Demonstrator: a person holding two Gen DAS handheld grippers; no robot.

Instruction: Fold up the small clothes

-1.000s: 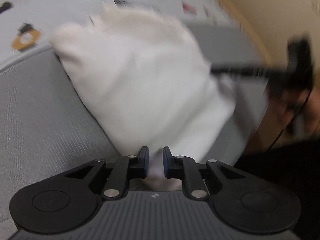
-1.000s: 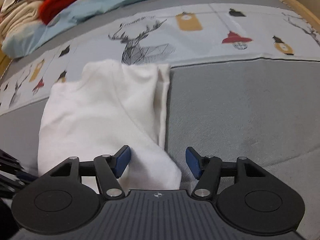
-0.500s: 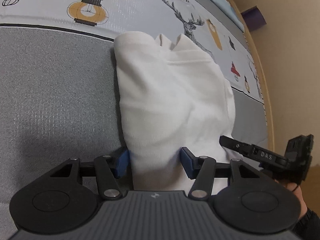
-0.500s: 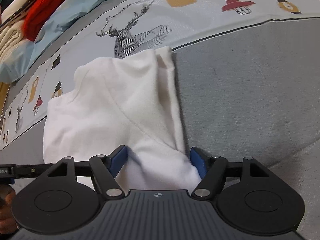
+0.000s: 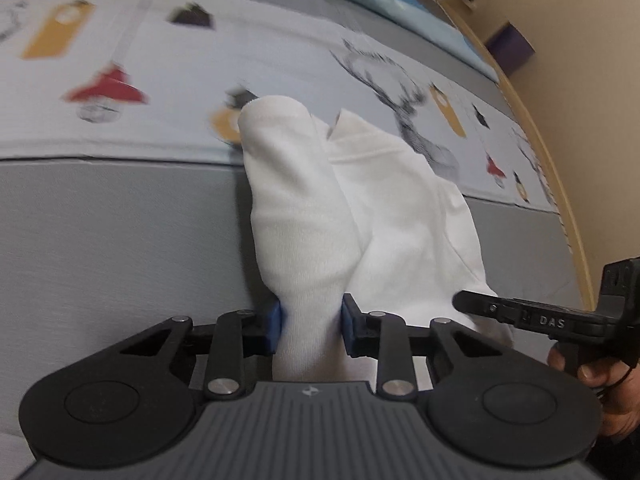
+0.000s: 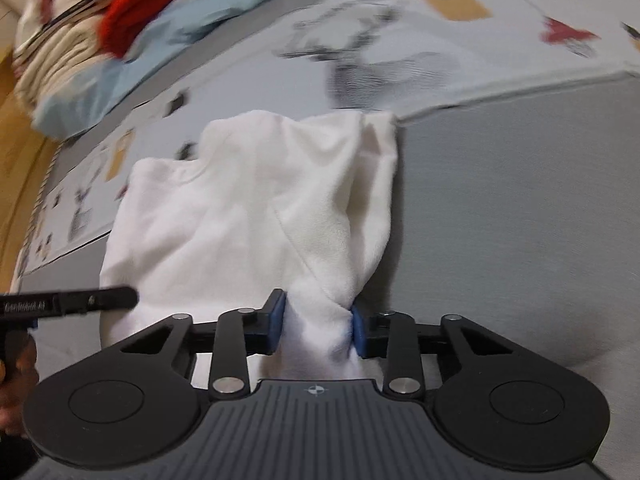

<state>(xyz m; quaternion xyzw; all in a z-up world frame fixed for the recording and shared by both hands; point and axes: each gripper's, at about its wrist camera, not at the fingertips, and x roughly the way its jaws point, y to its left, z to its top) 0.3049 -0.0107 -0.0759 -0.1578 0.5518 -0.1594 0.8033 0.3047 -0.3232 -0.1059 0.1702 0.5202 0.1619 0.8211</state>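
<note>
A small white garment (image 5: 360, 200) lies partly folded on the grey bed cover, its far end on the printed sheet. My left gripper (image 5: 309, 326) is shut on the near left edge of the garment, which bunches up between the blue pads. My right gripper (image 6: 316, 326) is shut on the near right edge of the same garment (image 6: 248, 208), pinching a twisted fold. The right gripper's finger (image 5: 520, 314) shows at the right of the left wrist view, and the left gripper's finger (image 6: 72, 300) shows at the left of the right wrist view.
A grey cover (image 6: 520, 220) lies under the garment, with a printed deer-and-lamp sheet (image 5: 160, 60) beyond. A pile of red, cream and light blue clothes (image 6: 100, 32) sits at the far left. A wooden bed edge (image 5: 560, 184) and beige wall are at the right.
Both grippers have closed from open onto the near edge of the white garment. The cloth now bunches and lifts between the pads, and both views have shifted.
</note>
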